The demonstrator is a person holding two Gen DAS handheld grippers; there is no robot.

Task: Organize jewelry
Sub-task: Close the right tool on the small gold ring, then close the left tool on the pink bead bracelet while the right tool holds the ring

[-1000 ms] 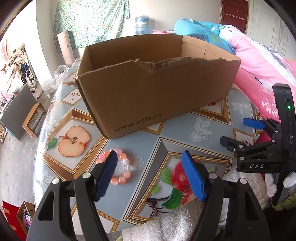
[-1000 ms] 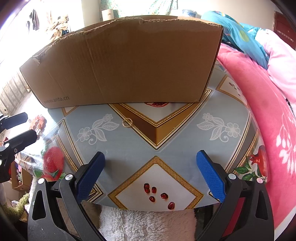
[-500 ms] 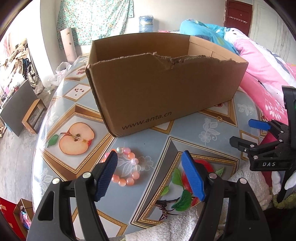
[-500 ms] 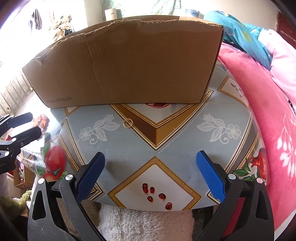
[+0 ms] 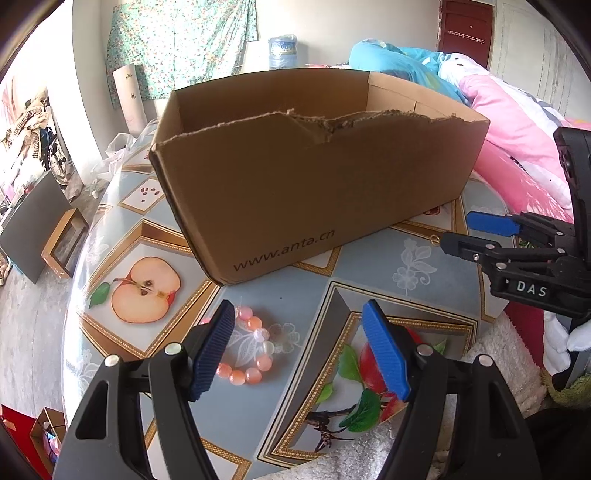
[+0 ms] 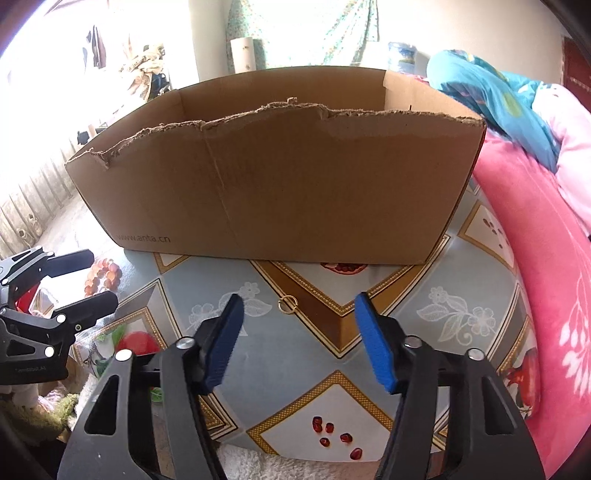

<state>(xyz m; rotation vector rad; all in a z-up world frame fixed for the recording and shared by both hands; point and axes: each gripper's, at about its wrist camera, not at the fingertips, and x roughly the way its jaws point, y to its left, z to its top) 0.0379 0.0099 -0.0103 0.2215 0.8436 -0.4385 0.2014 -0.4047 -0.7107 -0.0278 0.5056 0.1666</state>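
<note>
Ahead of the right hand-held gripper (image 6: 297, 314), narrowing yet empty-jawed, lies the gold ring (image 6: 287, 304).

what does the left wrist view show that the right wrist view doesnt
Only the left wrist view shows the printed halved apple on the tablecloth, a dark red door, and the pink bead bracelet up close, lying just beyond the open left gripper. Only the right wrist view shows the printed red seeds near the table's edge, and the small gold ring clearly, lying ahead of the open right gripper, whose fingers have just been closing with nothing between them. Both show the torn cardboard box, the tablecloth and pink bedding.
</note>
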